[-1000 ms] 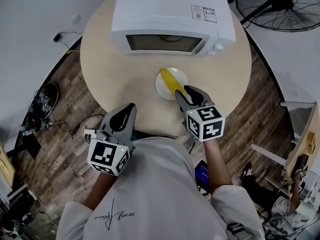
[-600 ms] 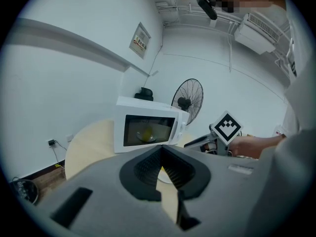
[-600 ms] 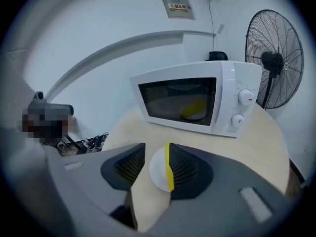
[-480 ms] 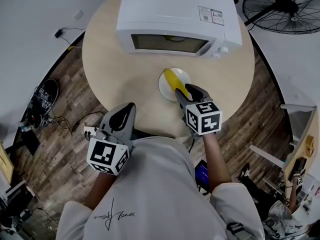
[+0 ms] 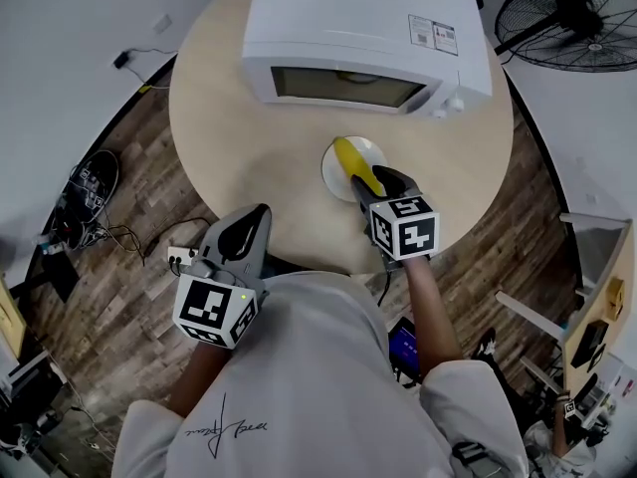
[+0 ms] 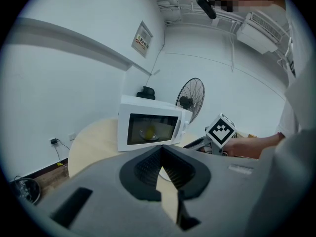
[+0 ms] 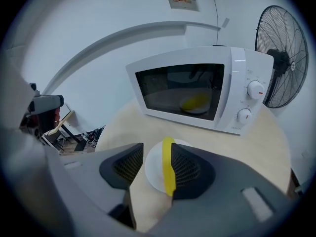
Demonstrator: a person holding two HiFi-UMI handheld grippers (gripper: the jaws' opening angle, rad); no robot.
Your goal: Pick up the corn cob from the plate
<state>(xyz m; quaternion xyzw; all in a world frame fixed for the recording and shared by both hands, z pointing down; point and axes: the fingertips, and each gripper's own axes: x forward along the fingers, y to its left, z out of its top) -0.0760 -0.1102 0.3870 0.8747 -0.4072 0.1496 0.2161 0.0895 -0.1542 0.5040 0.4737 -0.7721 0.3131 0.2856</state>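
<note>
My right hand-held gripper (image 7: 157, 152) has just been opening. Its ribbed black pads stand spread, with the near end of the corn cob (image 7: 168, 167) between them, close by the right pad and not pinched. The cob is a smooth, long yellow shape lying across a round white plate (image 5: 334, 174). My left hand-held gripper (image 6: 160, 152) is pressed together at the tips and empty, back at the table's near edge. The round table (image 5: 229, 118) is pale wood and carries a glossy white microwave (image 5: 363, 28) with a dark glass door. Around it are a dark plank floor (image 5: 129, 197), white walls and a black wire-caged fan (image 5: 572, 18).
</note>
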